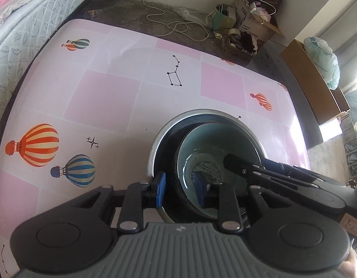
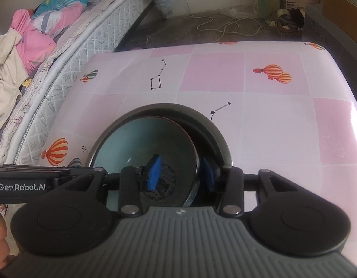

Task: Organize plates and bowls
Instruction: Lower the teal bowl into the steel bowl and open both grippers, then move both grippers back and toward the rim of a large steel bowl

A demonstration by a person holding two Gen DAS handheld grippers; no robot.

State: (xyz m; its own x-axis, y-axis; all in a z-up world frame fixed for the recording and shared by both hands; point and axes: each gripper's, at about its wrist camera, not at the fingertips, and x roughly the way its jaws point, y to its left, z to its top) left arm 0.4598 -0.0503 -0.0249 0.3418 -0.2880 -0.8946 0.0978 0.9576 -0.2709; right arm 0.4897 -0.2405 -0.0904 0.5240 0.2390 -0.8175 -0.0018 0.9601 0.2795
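A teal ceramic bowl (image 1: 215, 139) with a dark outside sits tilted inside a larger steel bowl (image 1: 155, 143) on the pink table. My left gripper (image 1: 181, 190) straddles the near rims of both bowls, one blue pad outside the steel bowl, one inside the teal bowl, with a wide gap. My right gripper (image 2: 182, 176) straddles the teal bowl's (image 2: 141, 139) right rim, one pad inside it and one between it and the steel bowl (image 2: 215, 129); its pads stand apart. The right gripper's body shows in the left wrist view (image 1: 271, 171).
The pink checked tablecloth (image 1: 109, 97) with balloon prints covers the table. A mattress (image 2: 69, 53) with bedding lies along the left. Cardboard boxes (image 1: 255, 18), bags and a white cable (image 1: 173, 25) lie on the floor beyond the far edge.
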